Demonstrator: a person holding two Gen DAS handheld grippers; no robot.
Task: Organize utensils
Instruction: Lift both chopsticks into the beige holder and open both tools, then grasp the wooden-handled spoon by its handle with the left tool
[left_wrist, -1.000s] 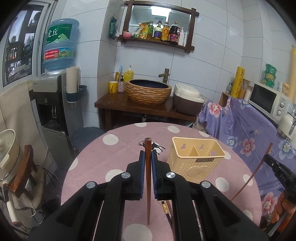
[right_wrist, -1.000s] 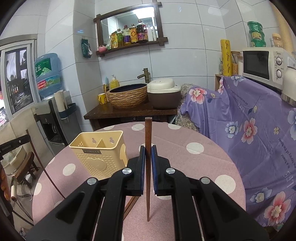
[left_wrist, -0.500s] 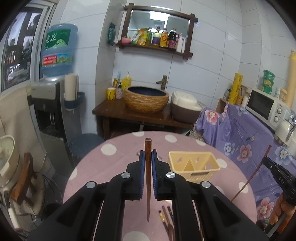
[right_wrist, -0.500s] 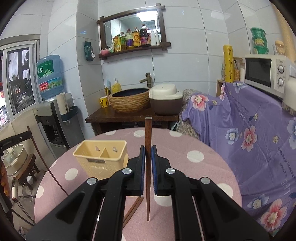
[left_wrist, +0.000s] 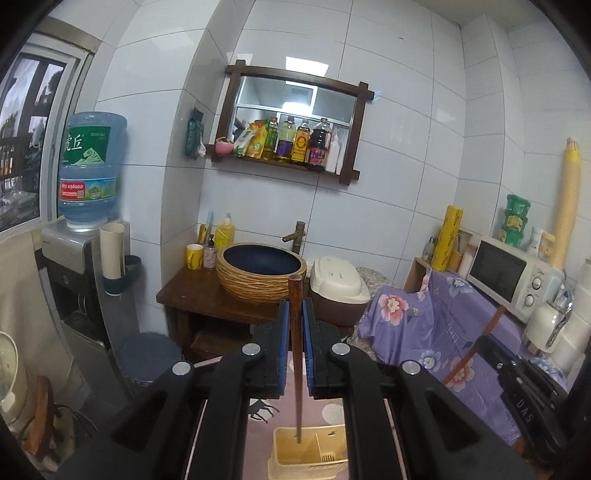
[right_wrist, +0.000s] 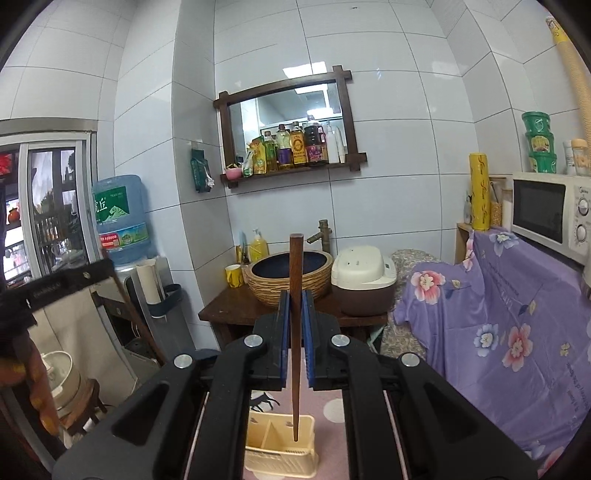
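Observation:
My left gripper (left_wrist: 294, 314) is shut on a dark wooden chopstick (left_wrist: 296, 354) held upright, its thin tip over the left compartment of the cream utensil holder (left_wrist: 308, 456) below. My right gripper (right_wrist: 294, 306) is shut on a second wooden chopstick (right_wrist: 295, 332), also upright, its tip over the right compartment of the same holder (right_wrist: 282, 448). The holder stands on the pink polka-dot table (right_wrist: 332, 410). The other gripper shows at each view's edge, at the right in the left wrist view (left_wrist: 517, 384) and at the left in the right wrist view (right_wrist: 55, 284).
A wooden washstand with a woven basin (left_wrist: 260, 275) and a rice cooker (left_wrist: 338, 286) stands behind the table. A water dispenser (left_wrist: 88, 206) is at the left. A purple floral cloth (right_wrist: 517, 314) and a microwave (right_wrist: 546, 214) are at the right.
Both grippers have risen and tilted so the chopsticks point down over the holder. The holder has gone from in front of the fingers to below them.

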